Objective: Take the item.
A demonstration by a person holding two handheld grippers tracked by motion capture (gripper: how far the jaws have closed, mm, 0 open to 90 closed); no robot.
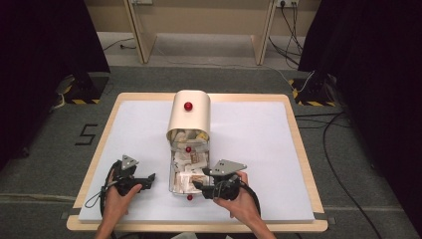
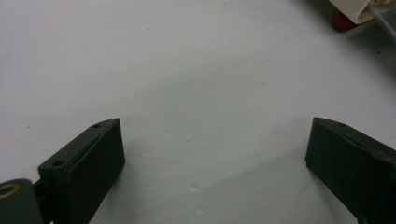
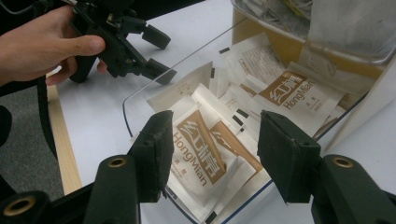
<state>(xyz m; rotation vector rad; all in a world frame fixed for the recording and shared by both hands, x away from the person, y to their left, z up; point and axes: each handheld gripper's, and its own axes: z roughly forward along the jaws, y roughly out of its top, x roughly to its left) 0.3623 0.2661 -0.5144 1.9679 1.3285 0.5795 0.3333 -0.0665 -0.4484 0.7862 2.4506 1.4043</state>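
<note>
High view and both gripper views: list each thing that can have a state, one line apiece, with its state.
Cream container: on its side on the table, mouth toward the person.
Clear drawer: pulled out, open on top.
Packets: lying loose and overlapping in the drawer, sealed as far as shows.
Left gripper: open, holding nothing, over bare white table.
Right gripper: open, jaws astride a packet, not closed on it.

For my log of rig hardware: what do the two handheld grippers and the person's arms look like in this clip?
Both the left gripper and the right gripper are black, each with two blocky matte jaws with small screw holes and brass-coloured bushings near their base. Each carries a grey three-cornered plate on top. A black cable loops from the left gripper. The forearms are bare, with no sleeves or gloves to be seen.
</note>
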